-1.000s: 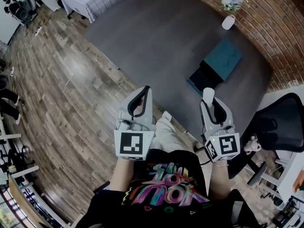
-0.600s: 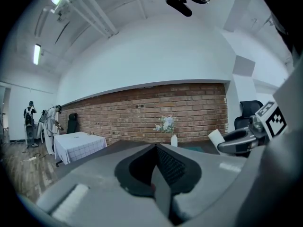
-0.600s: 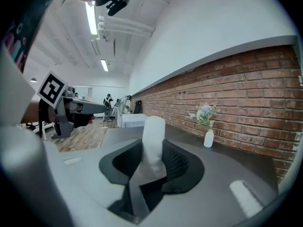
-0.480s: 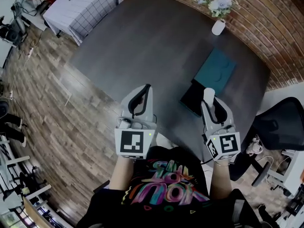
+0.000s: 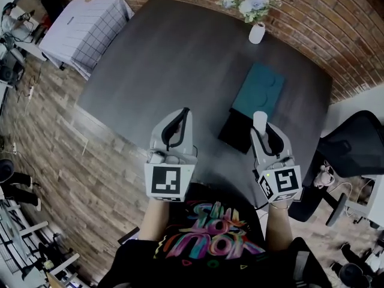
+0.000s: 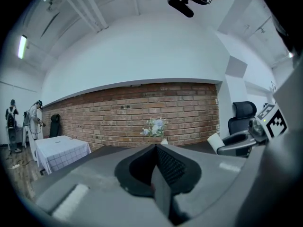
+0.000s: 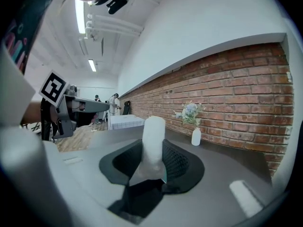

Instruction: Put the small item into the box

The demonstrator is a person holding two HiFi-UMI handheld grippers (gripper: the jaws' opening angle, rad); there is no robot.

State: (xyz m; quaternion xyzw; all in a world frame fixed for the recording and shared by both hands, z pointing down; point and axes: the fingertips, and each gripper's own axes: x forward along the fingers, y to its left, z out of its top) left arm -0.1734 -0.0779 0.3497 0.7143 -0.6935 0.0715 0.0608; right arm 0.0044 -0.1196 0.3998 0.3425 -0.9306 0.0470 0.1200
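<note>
A box lies open on the dark grey table (image 5: 174,53): a black bottom (image 5: 233,132) with its teal lid (image 5: 259,89) flat behind it. My right gripper (image 5: 261,125) is shut on a small white cylinder (image 5: 260,119), which stands up between the jaws just right of the black bottom's near end. In the right gripper view the white cylinder (image 7: 153,136) rises out of the right gripper (image 7: 151,152). My left gripper (image 5: 185,111) hovers over the table's near part, left of the box, its jaws together with nothing in them. The left gripper (image 6: 155,148) shows a closed seam.
A white vase with flowers (image 5: 256,32) stands at the table's far edge by the brick wall. A table with a checked white cloth (image 5: 84,26) is at the far left, and a black office chair (image 5: 351,149) at the right. Wooden floor lies to the left.
Both grippers have come forward from over the floor to over the table's near part, and the box now lies close to the right gripper. The white cylinder stays gripped.
</note>
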